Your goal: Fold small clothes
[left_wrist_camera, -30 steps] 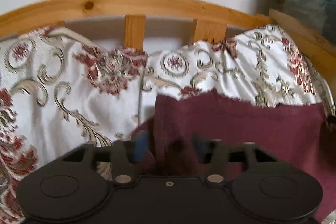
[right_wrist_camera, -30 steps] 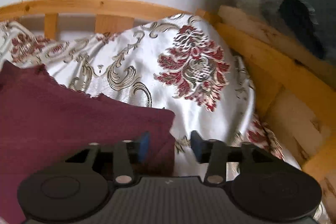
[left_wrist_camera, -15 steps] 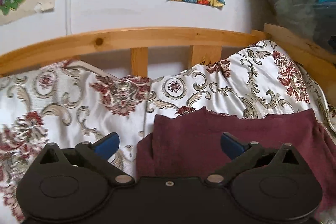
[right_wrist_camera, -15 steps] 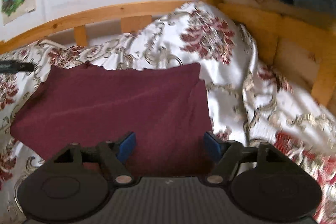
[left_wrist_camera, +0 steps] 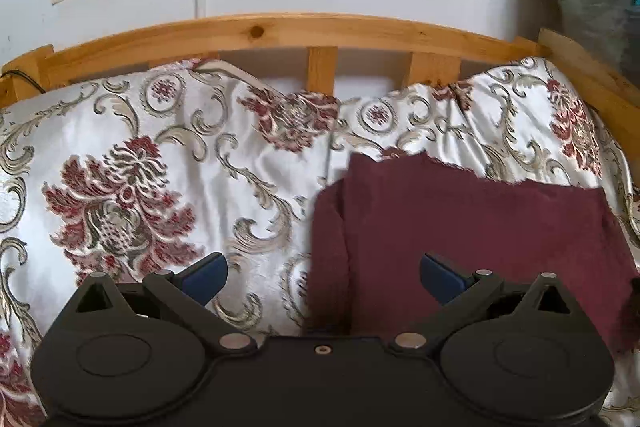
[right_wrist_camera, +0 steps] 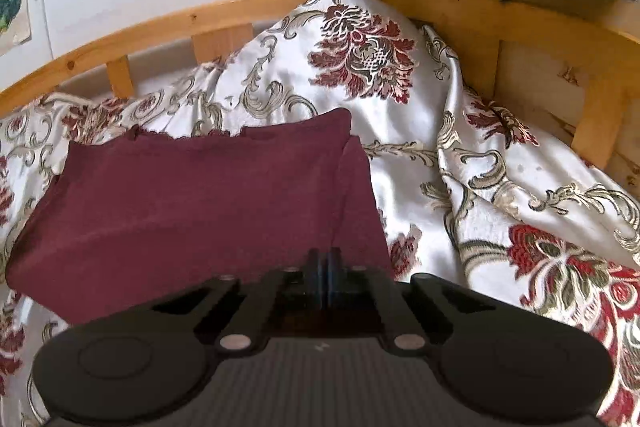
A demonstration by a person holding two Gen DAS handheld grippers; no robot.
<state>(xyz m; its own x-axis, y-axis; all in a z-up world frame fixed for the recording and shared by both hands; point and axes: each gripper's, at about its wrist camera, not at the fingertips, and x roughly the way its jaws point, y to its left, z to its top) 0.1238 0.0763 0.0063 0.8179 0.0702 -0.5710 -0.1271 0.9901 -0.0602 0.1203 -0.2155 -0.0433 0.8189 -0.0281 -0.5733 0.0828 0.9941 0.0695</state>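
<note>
Folded maroon cloth (left_wrist_camera: 472, 235) flat on a floral bedspread (left_wrist_camera: 160, 163), left gripper (left_wrist_camera: 322, 277) spread wide at six o'clock over the cloth's left edge, right gripper (right_wrist_camera: 323, 267) pinched together at the cloth's near-right corner, grip on fabric unclear, wooden bed rail (left_wrist_camera: 280, 31) at twelve o'clock

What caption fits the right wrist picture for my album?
Right gripper pinched shut at the near edge of a folded maroon cloth on a flowery bedspread.
</note>
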